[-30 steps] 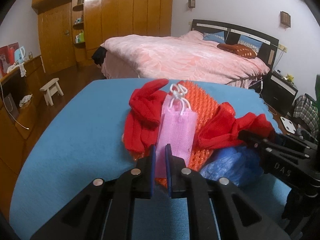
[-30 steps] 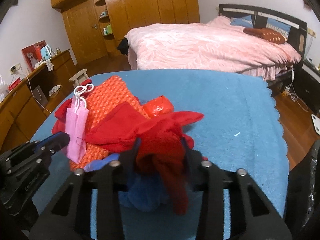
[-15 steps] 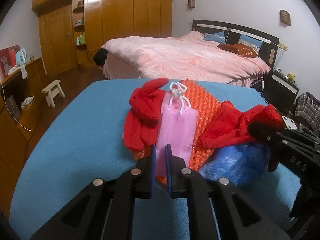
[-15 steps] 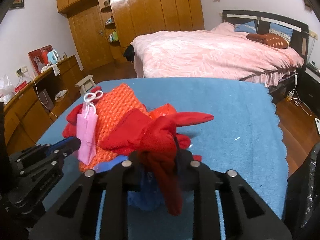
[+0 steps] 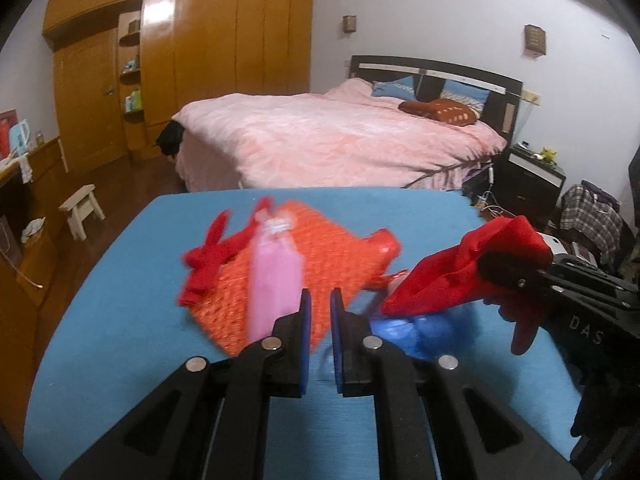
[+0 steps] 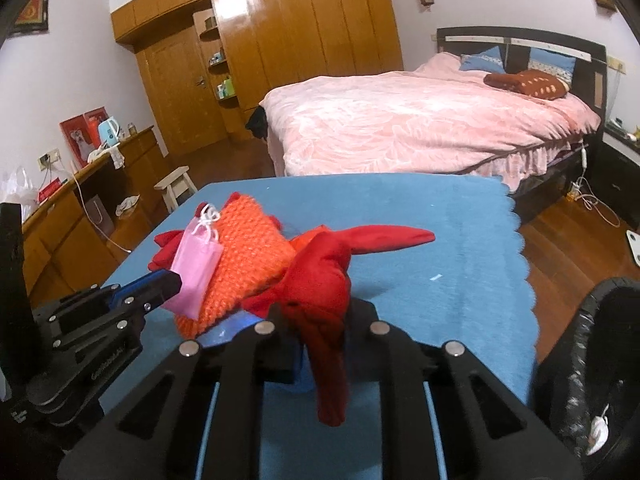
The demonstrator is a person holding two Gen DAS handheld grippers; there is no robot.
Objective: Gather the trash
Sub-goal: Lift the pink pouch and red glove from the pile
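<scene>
Red cloth [image 6: 320, 280]: pinched in the right gripper [image 6: 320, 332]; one long tail points away toward the far right of the table, another end hangs straight down past the jaws. In the left wrist view it reads as a red bundle [image 5: 468, 268] at that gripper's tip, raised above the blue plastic bag [image 5: 420, 328].
Right gripper pose: reaches in from the right side of the blue table [image 6: 440, 220], jaws closed onto the cloth, fingers level and aimed toward the bed [image 6: 420, 128].
Left gripper [image 5: 318, 312]: low over the near table edge, jaws drawn in to a narrow gap with nothing between them, pointing at the pile.
Pile: orange knitted piece [image 5: 320, 256] lies flat with its long axis running away from the cameras; pink bag [image 5: 276, 280] lies on it lengthwise, white handles at the far end; a second red cloth [image 5: 208, 264] lies at its left edge.
Bin: black-lined bin [image 6: 592, 360] stands off the table's right side.
Change: the red cloth has come up off the pile since a second ago; the left gripper has shifted right, off the pink bag.
</scene>
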